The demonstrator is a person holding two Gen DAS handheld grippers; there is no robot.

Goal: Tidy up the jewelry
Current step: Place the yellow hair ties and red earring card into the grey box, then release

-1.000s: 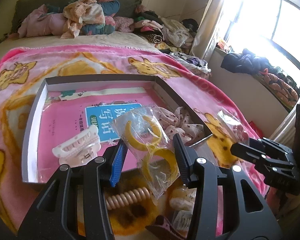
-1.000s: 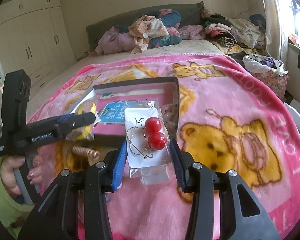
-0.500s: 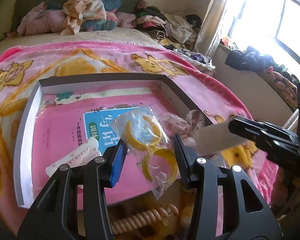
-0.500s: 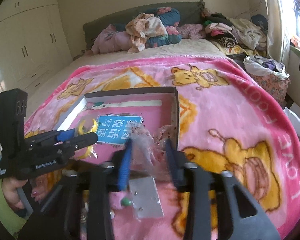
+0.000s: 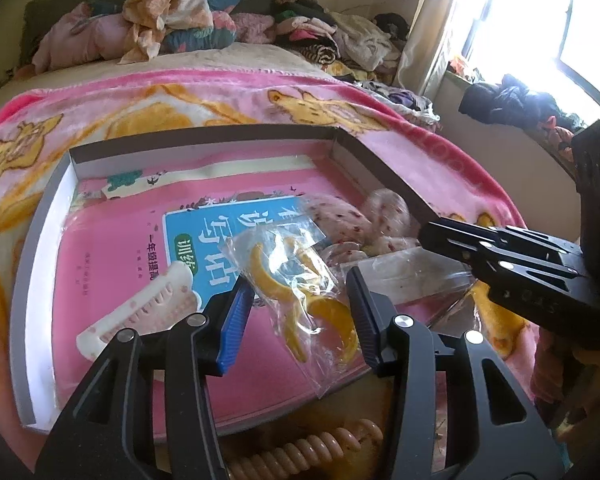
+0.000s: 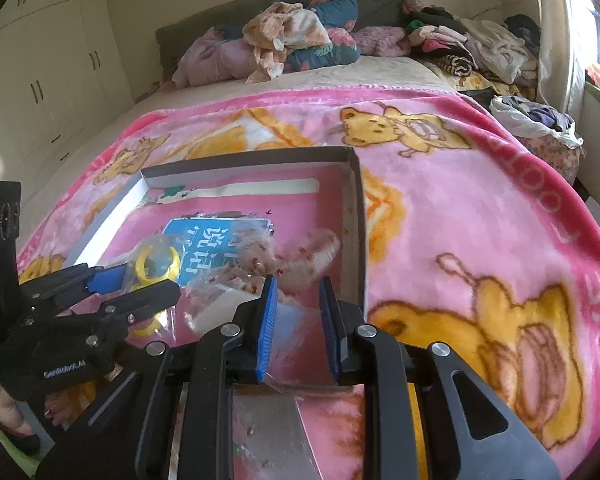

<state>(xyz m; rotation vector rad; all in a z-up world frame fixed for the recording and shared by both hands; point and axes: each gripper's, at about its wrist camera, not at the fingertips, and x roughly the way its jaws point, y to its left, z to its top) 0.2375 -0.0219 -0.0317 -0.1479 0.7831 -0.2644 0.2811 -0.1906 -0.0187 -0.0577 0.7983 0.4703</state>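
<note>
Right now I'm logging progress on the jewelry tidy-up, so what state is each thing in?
Left gripper: shut on the bag of yellow rings, held over the box.
Right gripper: shut on a clear packet, at the box's near edge.
Box: open, no lid, on the blanket.
Hair clip: lying in the box.
Spiral hair tie: outside the box.

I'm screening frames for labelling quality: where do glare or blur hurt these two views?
Left wrist view: the window is blown out white. Right wrist view: the packet between the right gripper fingers is smeared, its contents unreadable; the bag of yellow hoops stays fairly sharp.
</note>
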